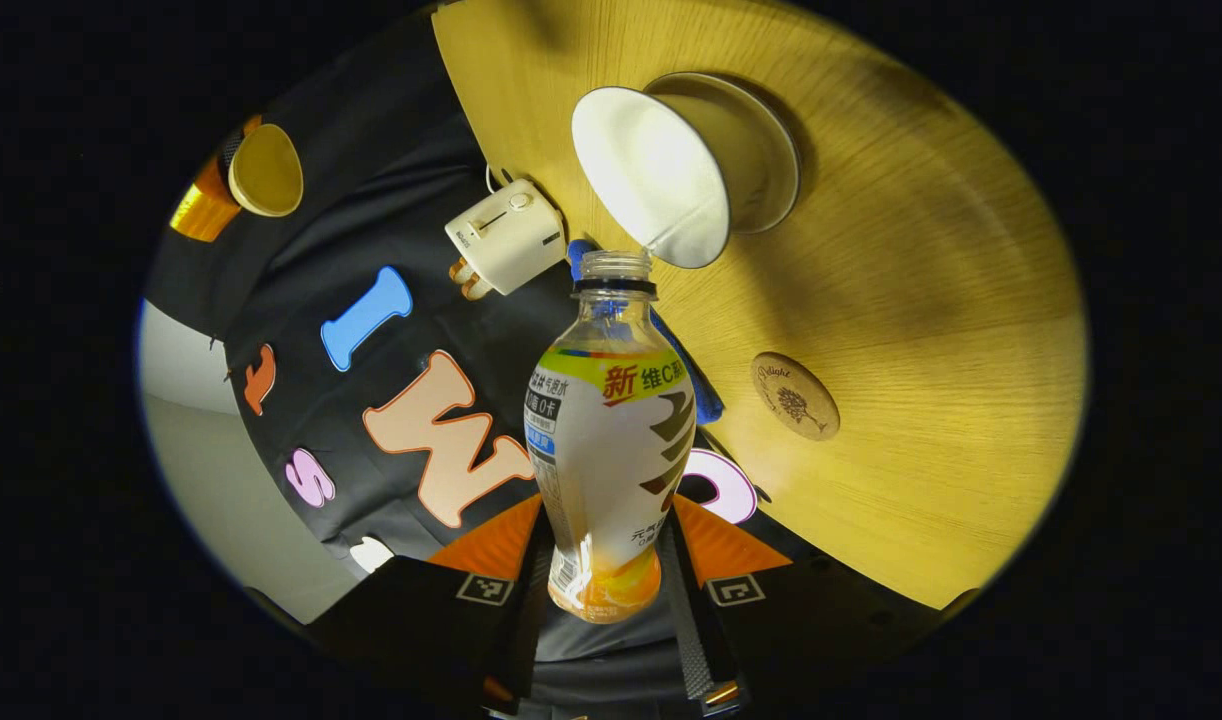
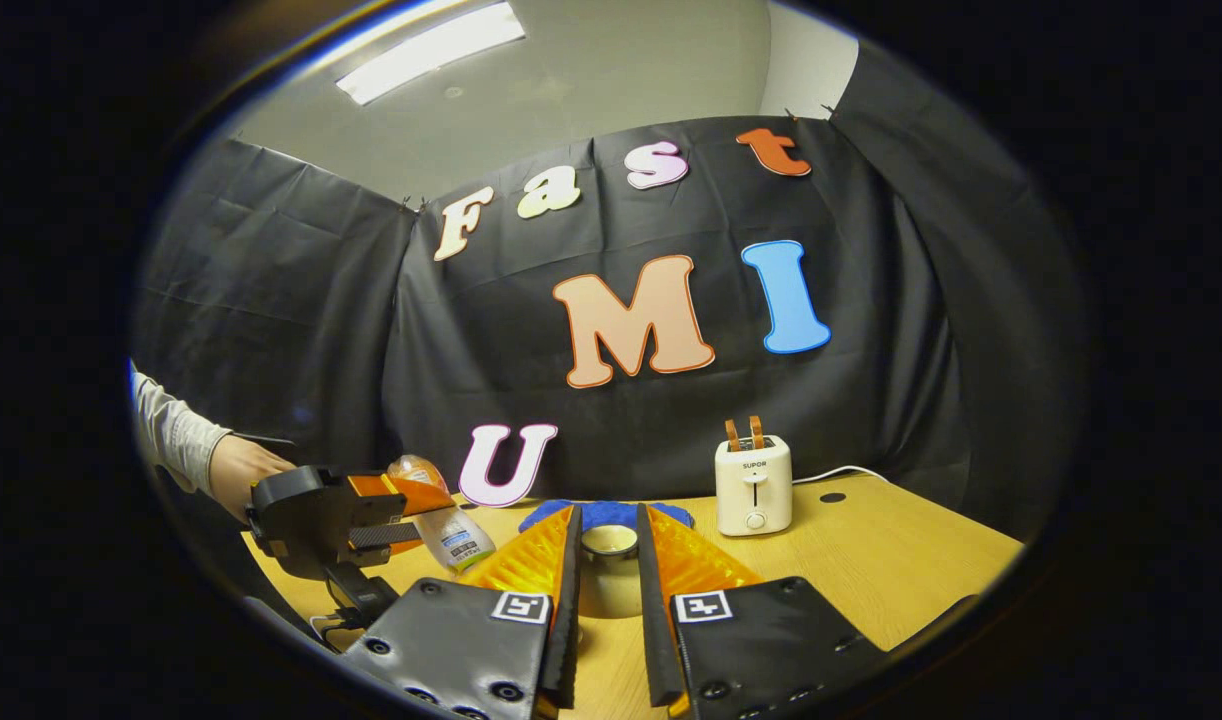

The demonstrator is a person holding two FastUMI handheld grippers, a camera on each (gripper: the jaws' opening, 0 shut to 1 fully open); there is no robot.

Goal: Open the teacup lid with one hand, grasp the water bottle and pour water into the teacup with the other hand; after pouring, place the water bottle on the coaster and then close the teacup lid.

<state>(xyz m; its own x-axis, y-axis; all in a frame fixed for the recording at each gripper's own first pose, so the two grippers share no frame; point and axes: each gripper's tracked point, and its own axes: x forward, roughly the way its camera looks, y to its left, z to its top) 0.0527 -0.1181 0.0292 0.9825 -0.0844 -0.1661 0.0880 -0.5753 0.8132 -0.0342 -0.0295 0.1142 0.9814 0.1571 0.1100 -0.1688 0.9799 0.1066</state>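
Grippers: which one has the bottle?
The left gripper: it clamps the water bottle, uncapped, its neck pointing toward the open teacup. The right gripper holds the teacup lid instead.

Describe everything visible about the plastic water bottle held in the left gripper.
The clear plastic water bottle is uncapped, wrapped in a mostly white label with a yellow-green top band, and holds a little orange liquid near its base. The left gripper clamps its lower body. It is tipped, mouth at the rim of the white teacup. In the right gripper view it lies tilted.
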